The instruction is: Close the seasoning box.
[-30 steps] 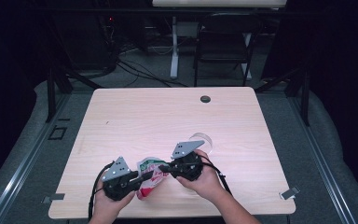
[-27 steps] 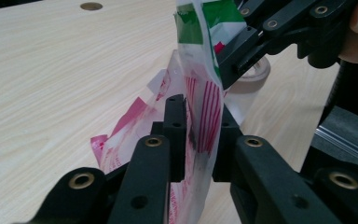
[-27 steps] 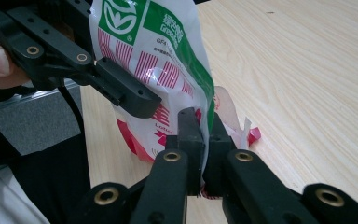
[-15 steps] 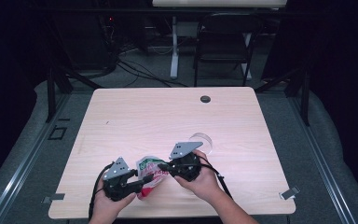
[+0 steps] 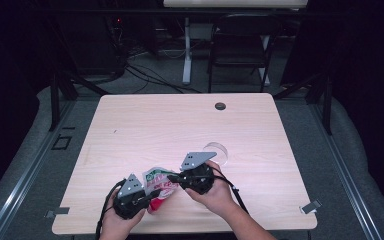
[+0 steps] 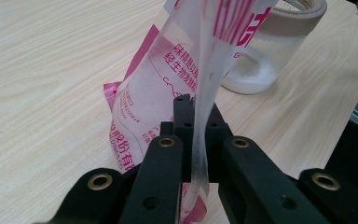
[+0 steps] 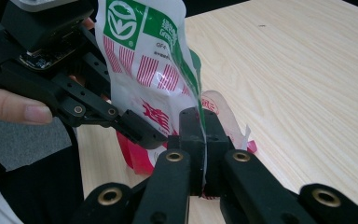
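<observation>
A thin plastic bag (image 5: 157, 181), white with red and green print, hangs stretched between my two grippers above the table's near edge. My left gripper (image 6: 196, 108) is shut on one edge of the bag (image 6: 163, 88). Its jaws have just been closing, with the film between them. My right gripper (image 7: 201, 120) is shut on the opposite edge of the bag (image 7: 142, 51), and the left gripper (image 7: 142, 128) faces it close by. In the high view the left gripper (image 5: 151, 194) sits at the lower left of the bag and the right gripper (image 5: 173, 178) at its right.
A clear round jar (image 5: 216, 150) with white contents stands on the wooden table (image 5: 155, 125) just beyond my right hand, and in the left gripper view the jar (image 6: 265, 56) is behind the bag. A dark grommet (image 5: 220, 106) sits near the far edge.
</observation>
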{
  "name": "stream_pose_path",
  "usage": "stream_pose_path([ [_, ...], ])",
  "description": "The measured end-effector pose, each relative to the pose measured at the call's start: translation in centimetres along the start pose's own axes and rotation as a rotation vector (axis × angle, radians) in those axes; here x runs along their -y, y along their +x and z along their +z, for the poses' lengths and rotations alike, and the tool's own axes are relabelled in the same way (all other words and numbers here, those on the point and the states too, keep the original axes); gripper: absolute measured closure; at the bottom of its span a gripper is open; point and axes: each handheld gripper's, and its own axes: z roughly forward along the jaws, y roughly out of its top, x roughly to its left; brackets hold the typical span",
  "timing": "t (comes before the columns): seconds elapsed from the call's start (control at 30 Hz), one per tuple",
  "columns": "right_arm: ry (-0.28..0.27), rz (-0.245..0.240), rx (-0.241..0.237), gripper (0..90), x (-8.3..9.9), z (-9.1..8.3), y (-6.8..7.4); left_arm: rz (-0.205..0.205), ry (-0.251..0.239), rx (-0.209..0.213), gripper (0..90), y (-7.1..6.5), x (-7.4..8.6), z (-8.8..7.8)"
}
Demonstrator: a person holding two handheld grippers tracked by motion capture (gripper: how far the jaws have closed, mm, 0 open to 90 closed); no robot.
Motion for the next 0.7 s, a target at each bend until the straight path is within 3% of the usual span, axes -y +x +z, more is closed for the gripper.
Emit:
stream_pose_path([
  [0.4, -0.066, 0.025, 0.04, 90.0, -0.2, -1.2, 0.2, 0.064, -0.063, 0.02, 89.7, 1.0, -1.3, 0.2],
  [0.47, -0.059, 0.027, 0.044, 90.0, -0.1, -1.3, 0.3, 0.044, -0.062, 0.037, 87.3, 1.5, -1.3, 0.5],
  [0.53, -0.048, 0.021, 0.061, 90.0, 0.0, -1.0, 0.4, 0.052, -0.05, 0.048, 85.7, 1.9, -1.1, 0.8],
  [0.63, -0.037, 0.027, 0.071, 90.0, 0.2, -0.6, 0.4, 0.05, -0.059, 0.049, 79.2, 2.2, -0.9, 0.9],
  [0.7, -0.05, 0.041, 0.071, 90.0, 0.2, -0.6, 0.3, 0.017, -0.084, 0.033, 68.0, 2.5, -0.6, 0.9],
])
